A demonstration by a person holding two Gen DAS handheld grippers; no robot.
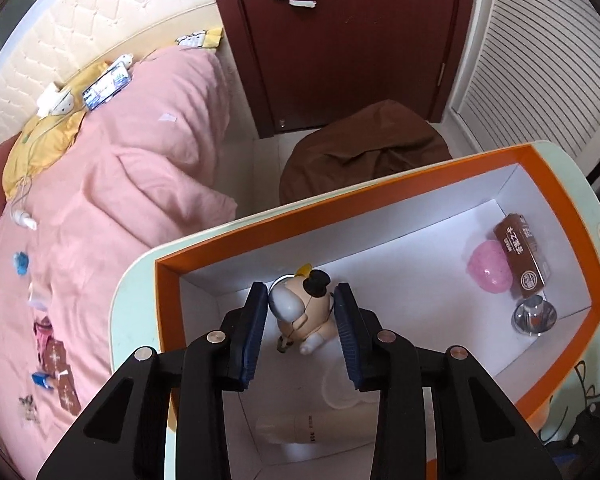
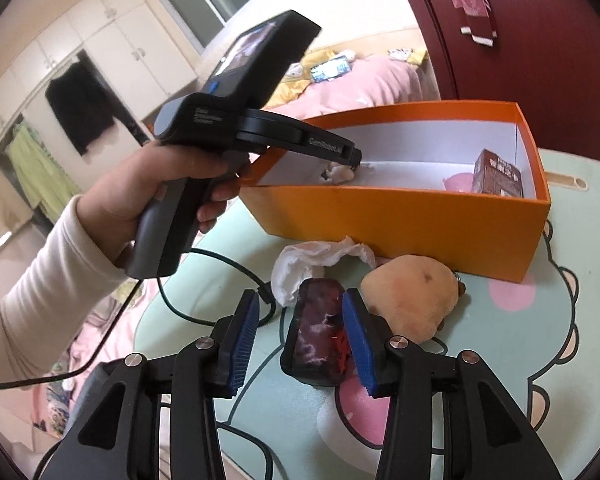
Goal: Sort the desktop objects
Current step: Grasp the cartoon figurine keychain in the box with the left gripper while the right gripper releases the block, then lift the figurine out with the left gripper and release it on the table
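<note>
Left wrist view is showing the left gripper point(image 1: 300, 312) clamping a small toy figurine point(image 1: 300, 312) inside the orange box point(image 1: 380, 204), near a pink ball point(image 1: 488, 266) and brown carton point(image 1: 522, 256). Right gripper point(image 2: 300, 330) is standing apart, one pad touching a dark block point(image 2: 320, 340) lying on the table point(image 2: 520, 340) beside a tan plush point(image 2: 412, 296).

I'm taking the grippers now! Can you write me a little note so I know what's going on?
Left gripper: down inside the orange box, pads seemingly closed on the toy figurine.
Right gripper: open, low over the table; the dark marbled block lies between its fingers, not gripped.
Done, in the box: brown carton, pink ball, metal cap, white bottle.
To do, on the table: the block, crumpled tissue, tan plush toy.
</note>
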